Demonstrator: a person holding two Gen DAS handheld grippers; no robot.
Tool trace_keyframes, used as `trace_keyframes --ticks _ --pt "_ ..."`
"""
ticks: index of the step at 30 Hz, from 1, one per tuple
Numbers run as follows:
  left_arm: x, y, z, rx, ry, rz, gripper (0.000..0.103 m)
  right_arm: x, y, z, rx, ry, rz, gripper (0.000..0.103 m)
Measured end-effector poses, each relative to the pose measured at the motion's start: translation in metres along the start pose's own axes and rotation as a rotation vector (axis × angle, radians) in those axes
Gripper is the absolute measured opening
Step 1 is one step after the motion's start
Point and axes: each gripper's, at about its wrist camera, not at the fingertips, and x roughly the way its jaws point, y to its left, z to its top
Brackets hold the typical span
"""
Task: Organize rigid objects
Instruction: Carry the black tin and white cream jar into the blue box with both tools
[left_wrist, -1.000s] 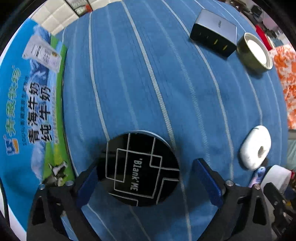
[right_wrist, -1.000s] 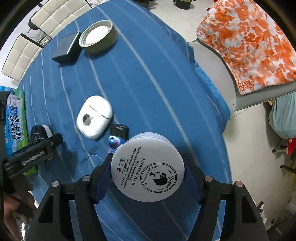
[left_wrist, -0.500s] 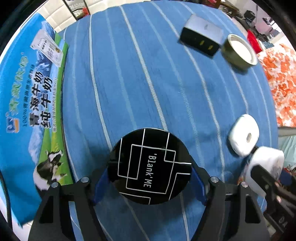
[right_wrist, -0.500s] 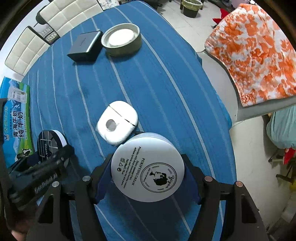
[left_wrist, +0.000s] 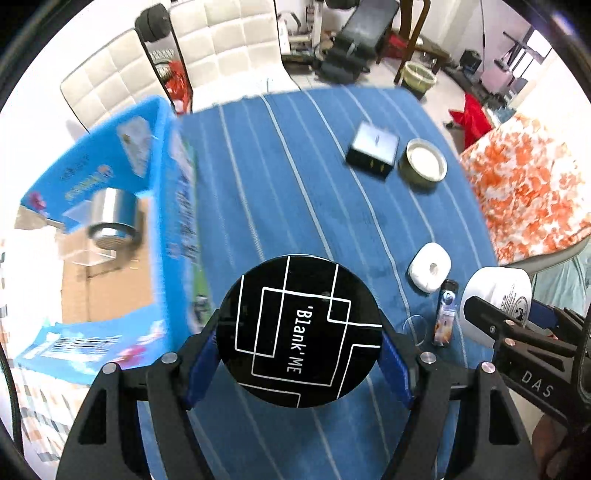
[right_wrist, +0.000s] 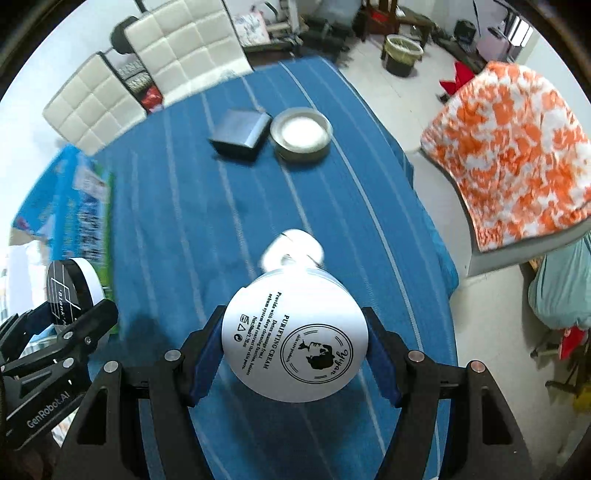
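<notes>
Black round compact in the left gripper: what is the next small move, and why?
Probably carry the black round compact left, over the open blue milk carton box, and lower it in. The left gripper is shut on it and lifted off the blue striped tablecloth. A silver can already lies in the box, so aim beside it. The right gripper holds the white cream jar.

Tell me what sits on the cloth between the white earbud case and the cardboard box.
Nothing: in the left wrist view, only bare striped cloth lies between the white earbud case and the cardboard box.
</notes>
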Motion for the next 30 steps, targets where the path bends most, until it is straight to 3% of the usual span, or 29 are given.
trace_keyframes --ticks 6,12,21,30 --pt "-0.047 0.039 -0.003 -0.018 -0.085 -0.028 0.074 -0.062 0.046 -0.011 -0.048 -0.08 0.06 0.071" --pt "-0.089 0.105 -0.02 -0.076 -0.14 0.014 0.074 -0.104 0.121 -0.024 -0.118 -0.113 0.156 0.072" --pt "-0.117 0.211 -0.038 -0.194 -0.186 0.12 0.074 -0.114 0.245 -0.043 -0.263 -0.126 0.219 0.071" --pt "-0.128 0.266 -0.043 -0.225 -0.21 0.118 0.074 -0.112 0.303 -0.047 -0.297 -0.125 0.212 0.072"
